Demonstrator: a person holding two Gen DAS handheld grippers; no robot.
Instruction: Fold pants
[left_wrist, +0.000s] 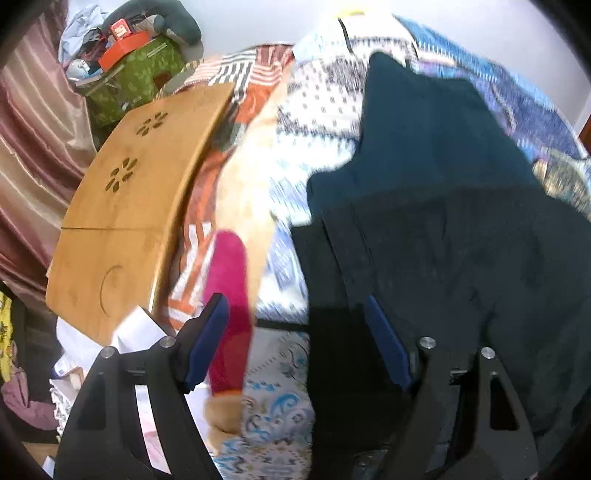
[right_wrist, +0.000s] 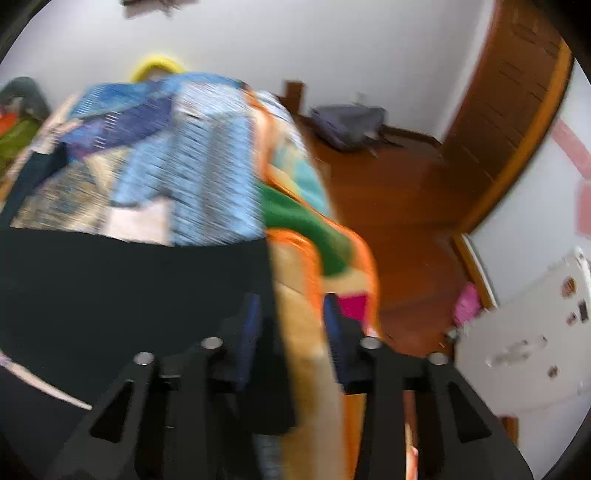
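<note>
Dark pants (left_wrist: 443, 206) lie on a patterned bedspread (left_wrist: 325, 110), with one part stretching toward the far end and a wider part near me. My left gripper (left_wrist: 295, 314) is open; its right finger sits over the pants' left edge and its left finger is over the bedspread. In the right wrist view the pants (right_wrist: 129, 288) fill the lower left. My right gripper (right_wrist: 291, 306) is open at the pants' right edge, over the bedspread (right_wrist: 207, 166) near the bed's side. Both views are motion-blurred.
A wooden lap table (left_wrist: 136, 199) lies on the bed's left side. A green box (left_wrist: 140, 74) with clutter stands beyond it, next to a curtain (left_wrist: 33, 155). A wooden floor (right_wrist: 388, 192), a bag (right_wrist: 347, 122) and a door (right_wrist: 509, 110) lie right of the bed.
</note>
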